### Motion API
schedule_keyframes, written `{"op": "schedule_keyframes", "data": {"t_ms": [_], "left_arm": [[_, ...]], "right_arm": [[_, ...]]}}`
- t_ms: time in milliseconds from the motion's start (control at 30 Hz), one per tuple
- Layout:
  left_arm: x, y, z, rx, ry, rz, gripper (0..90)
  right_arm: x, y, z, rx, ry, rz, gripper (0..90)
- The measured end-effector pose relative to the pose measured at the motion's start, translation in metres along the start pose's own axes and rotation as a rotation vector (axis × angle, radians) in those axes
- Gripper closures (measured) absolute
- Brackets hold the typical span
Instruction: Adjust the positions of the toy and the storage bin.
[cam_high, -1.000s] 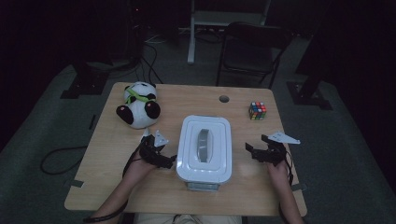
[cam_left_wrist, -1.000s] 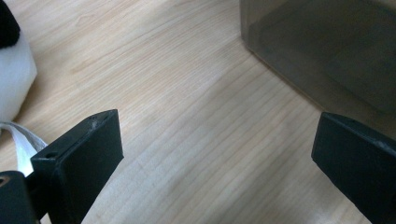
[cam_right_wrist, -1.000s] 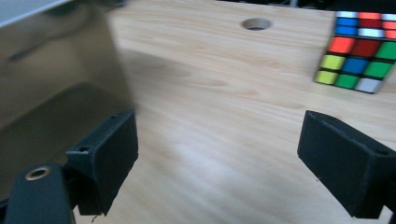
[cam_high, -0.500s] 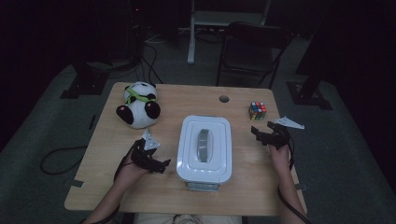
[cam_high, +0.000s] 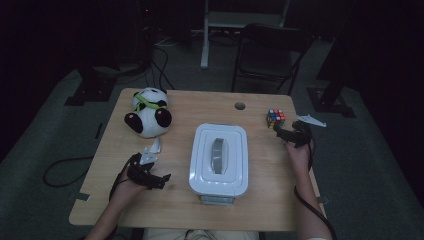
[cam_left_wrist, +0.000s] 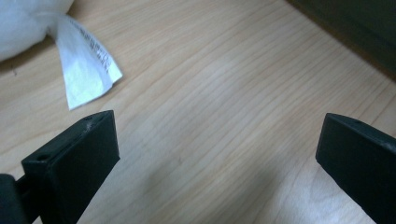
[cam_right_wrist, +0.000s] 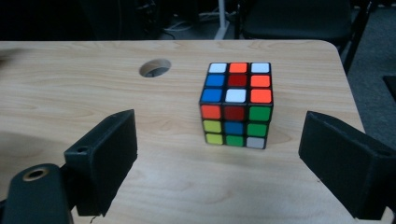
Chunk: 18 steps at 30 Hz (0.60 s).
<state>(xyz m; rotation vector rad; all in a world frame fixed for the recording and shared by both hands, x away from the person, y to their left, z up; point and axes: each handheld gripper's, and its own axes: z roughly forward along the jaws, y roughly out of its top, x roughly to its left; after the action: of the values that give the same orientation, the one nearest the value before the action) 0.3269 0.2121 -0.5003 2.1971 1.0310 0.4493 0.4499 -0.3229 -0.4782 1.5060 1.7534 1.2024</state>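
Approach step: right gripper (cam_right_wrist: 219, 154) jaws spread wide, lined up on the puzzle cube (cam_right_wrist: 236, 105) at frame centre, untouched; next, advance and close squarely; left gripper (cam_left_wrist: 215, 163) also spread, idle.

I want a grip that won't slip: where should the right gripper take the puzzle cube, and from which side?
Take the puzzle cube across its two flat side faces, at mid-height. It stands square on the table, directly ahead between the open jaws of the right gripper, so a straight, level advance from the near side looks best.

white tag (cam_left_wrist: 88, 65), print too blurred to read
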Motion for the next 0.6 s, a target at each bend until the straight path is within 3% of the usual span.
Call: {"op": "schedule_keyframes", "data": {"t_ms": [100, 200, 333, 600], "left_arm": [[0.005, -0.006, -0.002, -0.004, 0.015, -0.023, 0.2], [0.013, -0.015, -0.006, -0.040, 0.011, -0.064, 0.2], [0.020, -0.025, -0.008, -0.029, 0.039, -0.084, 0.3], [0.030, -0.039, -0.009, -0.026, 0.044, -0.134, 0.3]], "right_arm": [[0.000, 0.005, 0.010, 0.022, -0.014, -0.014, 11.3], [-0.002, 0.008, 0.021, 0.049, -0.033, -0.011, 11.3], [-0.004, 0.010, 0.036, 0.087, -0.055, 0.007, 11.3], [-0.003, 0.014, 0.065, 0.157, -0.093, 0.006, 11.8]]}}
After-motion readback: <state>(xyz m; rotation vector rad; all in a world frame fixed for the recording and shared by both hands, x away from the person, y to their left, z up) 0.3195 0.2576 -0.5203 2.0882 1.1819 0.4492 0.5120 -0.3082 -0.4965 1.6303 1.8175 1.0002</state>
